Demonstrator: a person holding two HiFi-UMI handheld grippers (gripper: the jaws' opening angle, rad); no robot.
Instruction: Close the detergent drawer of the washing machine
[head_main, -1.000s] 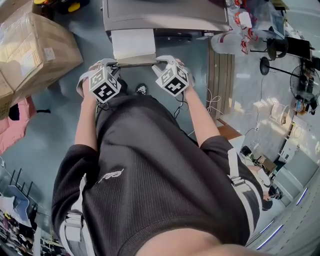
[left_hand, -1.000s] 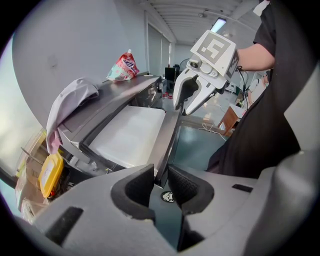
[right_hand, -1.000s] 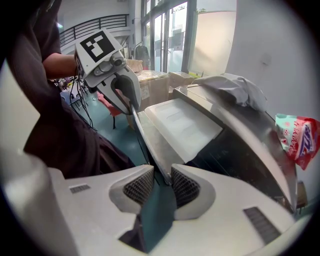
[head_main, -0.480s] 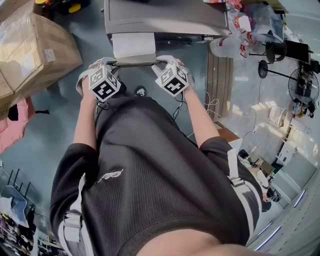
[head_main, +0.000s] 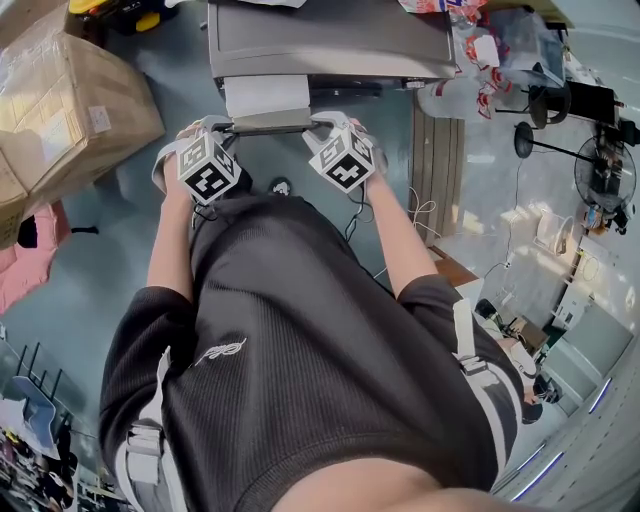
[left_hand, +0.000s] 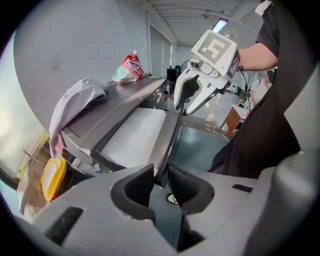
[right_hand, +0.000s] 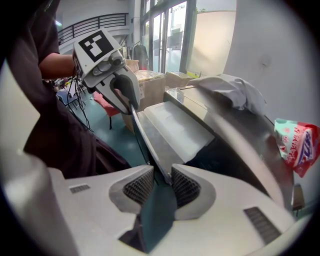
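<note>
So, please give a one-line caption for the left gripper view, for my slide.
Left gripper and right gripper clamp opposite ends of the front panel of the pulled-out detergent drawer.

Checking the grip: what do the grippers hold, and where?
The drawer, by its front panel: left gripper on its left end, right gripper on its right end.

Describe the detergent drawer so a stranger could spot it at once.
Find the grey washing machine at the head view's top. Jutting from its front toward the person is the detergent drawer, a white tray with a grey front panel. Only it is clamped by the left hand-held gripper and right hand-held gripper.
</note>
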